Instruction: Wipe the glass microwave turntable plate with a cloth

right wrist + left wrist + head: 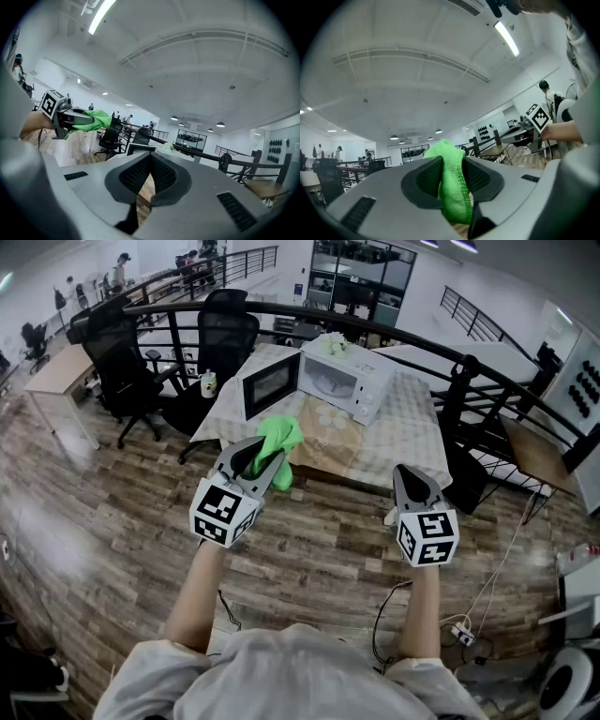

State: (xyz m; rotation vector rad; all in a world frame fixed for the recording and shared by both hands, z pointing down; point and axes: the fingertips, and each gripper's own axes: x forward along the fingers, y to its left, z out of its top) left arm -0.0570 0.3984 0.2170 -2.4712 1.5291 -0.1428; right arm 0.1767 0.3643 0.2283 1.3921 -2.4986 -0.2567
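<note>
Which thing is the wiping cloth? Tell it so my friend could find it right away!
Find the table with the white microwave, door open. In front of it the left gripper is shut on the cloth. It is the bright green fuzzy bunch, while the right gripper holds nothing.

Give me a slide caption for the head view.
Left tongs shut on a green cloth, right tongs shut and empty, before the open microwave on the table.
</note>
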